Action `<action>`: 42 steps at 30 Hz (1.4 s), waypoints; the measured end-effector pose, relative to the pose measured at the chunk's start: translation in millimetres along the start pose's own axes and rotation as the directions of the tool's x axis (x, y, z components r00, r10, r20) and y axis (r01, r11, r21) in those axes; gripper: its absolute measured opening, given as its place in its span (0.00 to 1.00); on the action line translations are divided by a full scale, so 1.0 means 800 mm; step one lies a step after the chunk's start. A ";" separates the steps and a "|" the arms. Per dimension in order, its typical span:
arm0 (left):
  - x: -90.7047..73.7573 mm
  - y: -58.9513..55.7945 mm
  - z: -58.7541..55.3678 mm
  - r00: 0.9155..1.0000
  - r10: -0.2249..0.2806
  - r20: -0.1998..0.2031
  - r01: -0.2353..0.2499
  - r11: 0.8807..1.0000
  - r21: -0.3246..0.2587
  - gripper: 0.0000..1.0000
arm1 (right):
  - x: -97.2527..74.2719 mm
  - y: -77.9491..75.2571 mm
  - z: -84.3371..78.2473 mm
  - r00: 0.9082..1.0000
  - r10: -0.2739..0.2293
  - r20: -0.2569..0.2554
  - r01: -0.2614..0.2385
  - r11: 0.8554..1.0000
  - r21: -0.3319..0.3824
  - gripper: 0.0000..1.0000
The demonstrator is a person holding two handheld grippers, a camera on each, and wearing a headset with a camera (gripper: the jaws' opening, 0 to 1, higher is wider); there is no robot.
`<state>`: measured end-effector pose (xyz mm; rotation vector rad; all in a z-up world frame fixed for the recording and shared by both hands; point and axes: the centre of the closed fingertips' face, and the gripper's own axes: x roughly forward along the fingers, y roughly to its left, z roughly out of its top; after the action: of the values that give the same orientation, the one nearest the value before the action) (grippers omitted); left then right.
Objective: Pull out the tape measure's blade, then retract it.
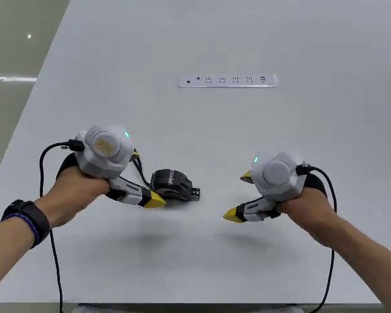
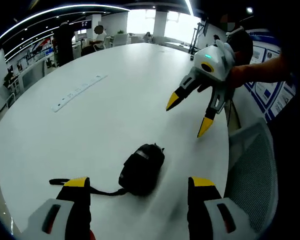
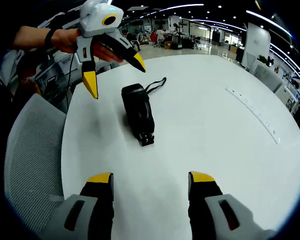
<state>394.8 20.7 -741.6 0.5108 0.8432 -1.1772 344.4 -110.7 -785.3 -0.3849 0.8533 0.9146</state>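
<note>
Tape measure (image 1: 174, 184) lies on the white table (image 1: 202, 261), blade in, just in front of my left gripper (image 1: 145, 177). I see both sets of jaws spread wide, gripping nothing. My right gripper (image 1: 240, 195) hovers apart, facing it.

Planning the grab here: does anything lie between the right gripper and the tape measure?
Nothing visible does. Bare table lies between the right gripper and the tape measure; the left gripper hovers open at its far side.
</note>
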 end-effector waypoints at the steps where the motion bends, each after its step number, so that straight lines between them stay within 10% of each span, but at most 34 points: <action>1: 0.004 0.001 0.000 1.000 -0.005 -0.005 0.005 1.000 0.007 0.77 | 0.003 0.000 0.001 1.000 0.003 -0.002 -0.003 1.000 -0.009 0.60; 16: 0.052 -0.002 -0.005 0.990 -0.099 -0.100 0.108 0.989 0.097 0.65 | 0.054 0.005 0.018 0.998 0.056 -0.038 -0.060 0.994 -0.095 0.59; 29: 0.076 -0.002 0.001 0.977 -0.136 -0.162 0.168 0.964 0.208 0.59 | 0.076 0.002 0.028 0.995 0.085 -0.041 -0.089 0.992 -0.088 0.52; 38: 0.077 -0.024 -0.006 0.948 -0.220 -0.229 0.280 0.918 0.280 0.40 | 0.092 0.001 0.045 0.995 0.099 -0.029 -0.101 0.989 -0.107 0.46; 42: 0.079 -0.017 -0.005 0.955 -0.191 -0.229 0.253 0.924 0.286 0.39 | 0.098 0.006 0.049 0.992 0.120 -0.031 -0.123 0.983 -0.137 0.40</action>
<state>389.4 -18.0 -792.9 0.8188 0.9058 -1.5010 384.1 -42.0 -822.1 -0.4680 0.8438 1.0883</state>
